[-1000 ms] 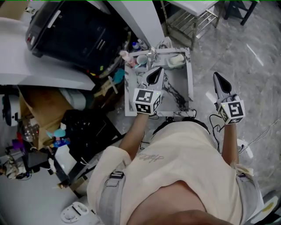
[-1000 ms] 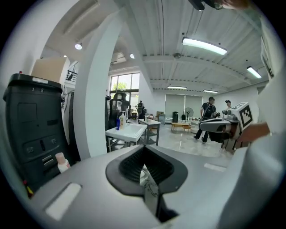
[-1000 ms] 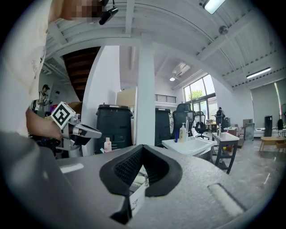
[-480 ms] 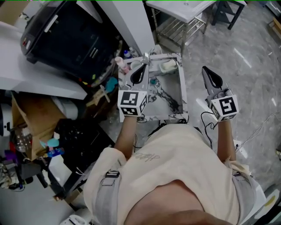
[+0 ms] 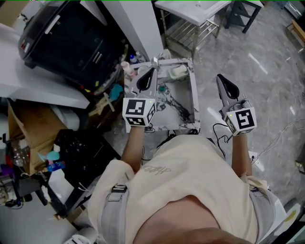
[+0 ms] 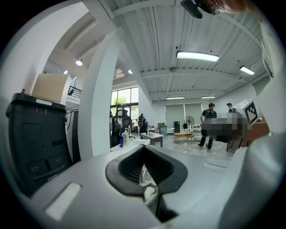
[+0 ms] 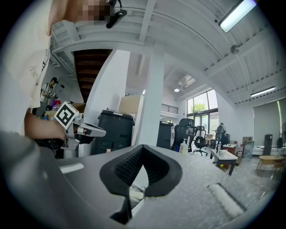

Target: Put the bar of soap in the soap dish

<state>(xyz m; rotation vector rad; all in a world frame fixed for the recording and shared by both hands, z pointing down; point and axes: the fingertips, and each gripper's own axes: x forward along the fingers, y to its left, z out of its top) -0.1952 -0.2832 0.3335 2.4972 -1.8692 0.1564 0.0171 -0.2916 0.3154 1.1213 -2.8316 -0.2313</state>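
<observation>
Handheld grippers: two, left gripper [image 5: 147, 79] and right gripper [image 5: 227, 87]. Marker cubes: two, one per gripper, left cube [image 5: 137, 112] and right cube [image 5: 241, 120]. Person in beige top [image 5: 190, 181] holding them: one. Marble-patterned basin [image 5: 194, 102]: one. Soap dish [image 5: 180, 72] in its far corner: one. Pink bottle [image 5: 127, 69] beside basin: one. Black machine [image 5: 66, 43]: one. Cardboard box [image 5: 28, 138]: one. White table [image 5: 190, 7]: one. Left gripper view: distant people [image 6: 208, 123], two; standing fan [image 6: 191, 121], one.
</observation>
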